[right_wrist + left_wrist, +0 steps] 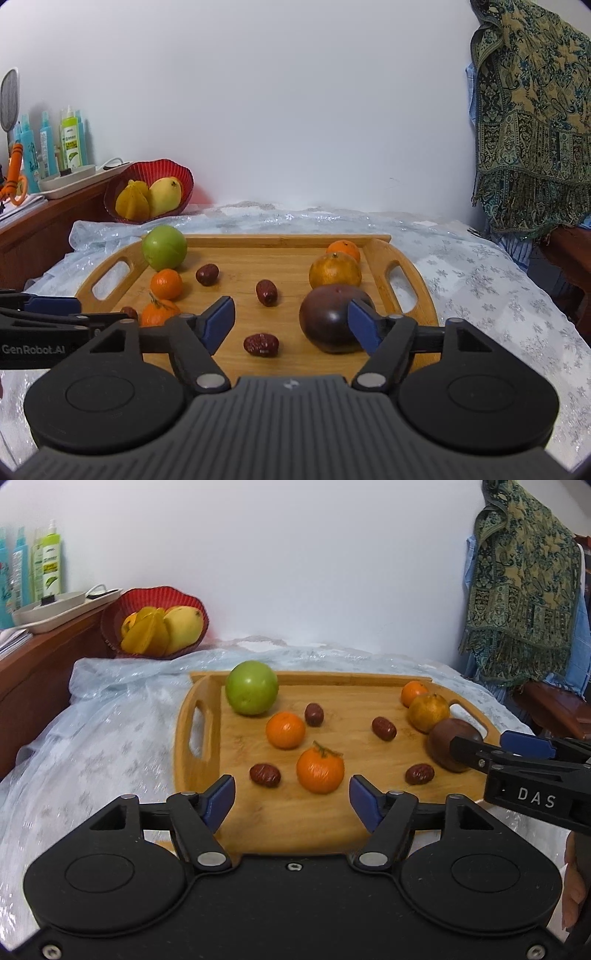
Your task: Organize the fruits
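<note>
A wooden tray (291, 827) on the covered table holds a green apple (252, 687), several tangerines, several red dates and a dark brown round fruit (332, 317). My left gripper (291, 797) is open over the tray's near edge, with a stemmed tangerine (320, 770) just beyond its fingertips and a date (265, 774) to its left. My right gripper (291, 317) is open too. Its right finger overlaps the dark fruit in view, and a date (260, 344) lies ahead between its fingers. Nothing is held.
A red basket (155, 624) with a mango and starfruit stands at the back left by a wooden shelf (44, 657) with bottles. A patterned cloth (524, 590) hangs at the right. A shiny plastic cover (498, 295) lies over the table around the tray.
</note>
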`<state>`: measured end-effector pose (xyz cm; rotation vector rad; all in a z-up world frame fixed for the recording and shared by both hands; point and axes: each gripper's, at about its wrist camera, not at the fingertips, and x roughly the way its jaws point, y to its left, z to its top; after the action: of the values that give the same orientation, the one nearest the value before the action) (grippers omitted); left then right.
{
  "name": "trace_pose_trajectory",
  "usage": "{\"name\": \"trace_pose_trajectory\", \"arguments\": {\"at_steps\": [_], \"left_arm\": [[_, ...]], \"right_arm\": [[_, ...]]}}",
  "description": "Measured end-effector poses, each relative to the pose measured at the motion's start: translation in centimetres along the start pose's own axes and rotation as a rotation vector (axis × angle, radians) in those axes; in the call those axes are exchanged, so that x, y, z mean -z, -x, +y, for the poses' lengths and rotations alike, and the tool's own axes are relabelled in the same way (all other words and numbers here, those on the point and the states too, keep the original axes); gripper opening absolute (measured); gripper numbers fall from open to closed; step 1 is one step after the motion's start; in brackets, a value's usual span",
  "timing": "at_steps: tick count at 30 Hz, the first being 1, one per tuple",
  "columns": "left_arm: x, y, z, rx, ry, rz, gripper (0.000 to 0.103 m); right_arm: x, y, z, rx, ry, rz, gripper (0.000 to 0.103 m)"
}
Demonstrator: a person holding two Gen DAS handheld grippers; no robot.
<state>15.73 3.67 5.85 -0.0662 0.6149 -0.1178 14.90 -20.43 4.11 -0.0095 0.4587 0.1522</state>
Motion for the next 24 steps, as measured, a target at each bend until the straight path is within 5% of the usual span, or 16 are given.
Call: {"name": "trace_pose_trajectory", "arguments": {"at_steps": [24], "left_arm": [[4.2, 1.7, 0.0, -0.037, 0.003, 0.017, 0.078]], "right_arm": [[4.4, 1.8, 0.1, 0.024, 0.019, 0.009, 0.091]]}}
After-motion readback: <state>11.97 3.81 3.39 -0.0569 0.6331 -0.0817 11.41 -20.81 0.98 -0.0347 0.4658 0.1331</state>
